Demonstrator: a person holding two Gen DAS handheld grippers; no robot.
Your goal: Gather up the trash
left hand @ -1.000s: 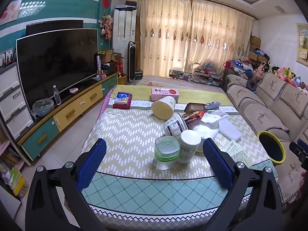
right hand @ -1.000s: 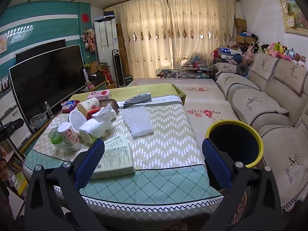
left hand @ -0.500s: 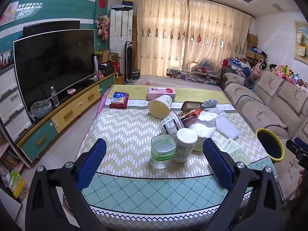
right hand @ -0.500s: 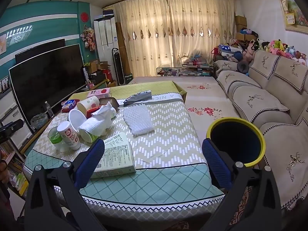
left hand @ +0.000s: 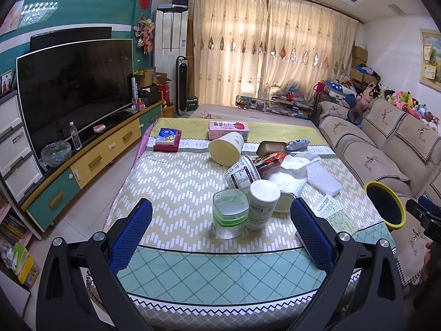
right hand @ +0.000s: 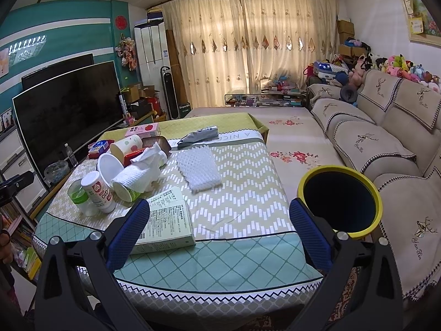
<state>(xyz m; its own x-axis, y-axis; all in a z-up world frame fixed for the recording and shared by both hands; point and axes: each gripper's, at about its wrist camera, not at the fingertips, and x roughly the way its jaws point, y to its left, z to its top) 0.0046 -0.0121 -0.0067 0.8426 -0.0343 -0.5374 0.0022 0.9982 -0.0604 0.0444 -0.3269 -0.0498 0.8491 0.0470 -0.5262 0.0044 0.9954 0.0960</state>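
Trash lies on the patterned table [left hand: 176, 182]: a clear jar with a green band [left hand: 230, 212], a white bottle [left hand: 261, 204], tipped paper cups [left hand: 226, 149], crumpled white tissue [left hand: 289, 171] and white foam sheet [right hand: 199, 168]. A flat paper box [right hand: 165, 223] lies near the front edge. A black bin with a yellow rim [right hand: 340, 198] stands to the table's right. My left gripper [left hand: 220, 231] is open, short of the jar. My right gripper [right hand: 217, 229] is open over the front edge, with the box by its left finger.
A large TV [left hand: 74, 88] on a low cabinet [left hand: 91, 160] runs along the left wall. A sofa [right hand: 380, 143] lines the right side, close behind the bin. A pink carton [left hand: 228, 129] and a blue and red box [left hand: 166, 143] sit at the table's far end.
Both views shift only slightly: the left gripper has drifted a little, and the right gripper has edged closer to the table and bin. Both stay open and empty.
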